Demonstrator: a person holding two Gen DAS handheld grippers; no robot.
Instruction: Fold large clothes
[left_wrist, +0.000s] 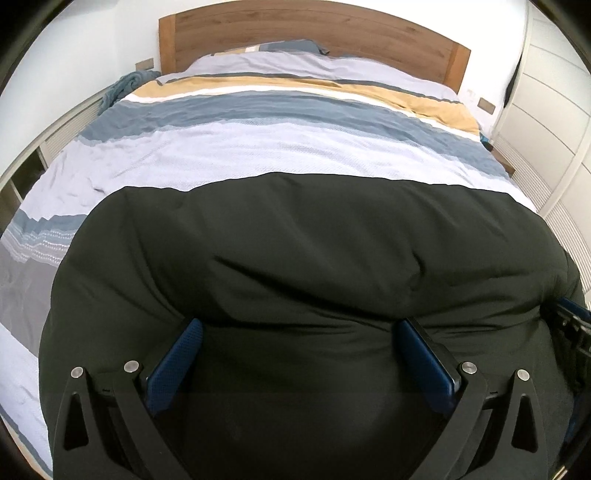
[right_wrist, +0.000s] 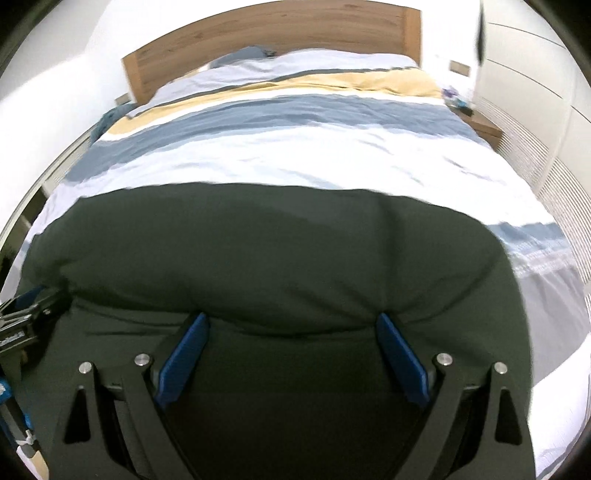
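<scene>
Spread flat across the foot end of the bed: one large dark garment, puffy like a padded coat, lying on the striped duvet, probably laid there for the broad soft surface that folding something this big needs. Far edge of the garment well short of the wooden headboard, near edge bunched toward both cameras.

Two grippers, side by side over that near edge. Left gripper spread wide, blue pads either side of a raised ridge of fabric, touching it but not pinching. Right gripper likewise spread wide, pads straddling the same ridge; view slightly blurred. Placed so, seemingly, to take or let go the near hem at two points and keep the fold even; which of the two, impossible to tell.

Count: one garment, one bed, one duvet, one headboard, one blue pillow below the headboard, two grippers, four blue pads.
</scene>
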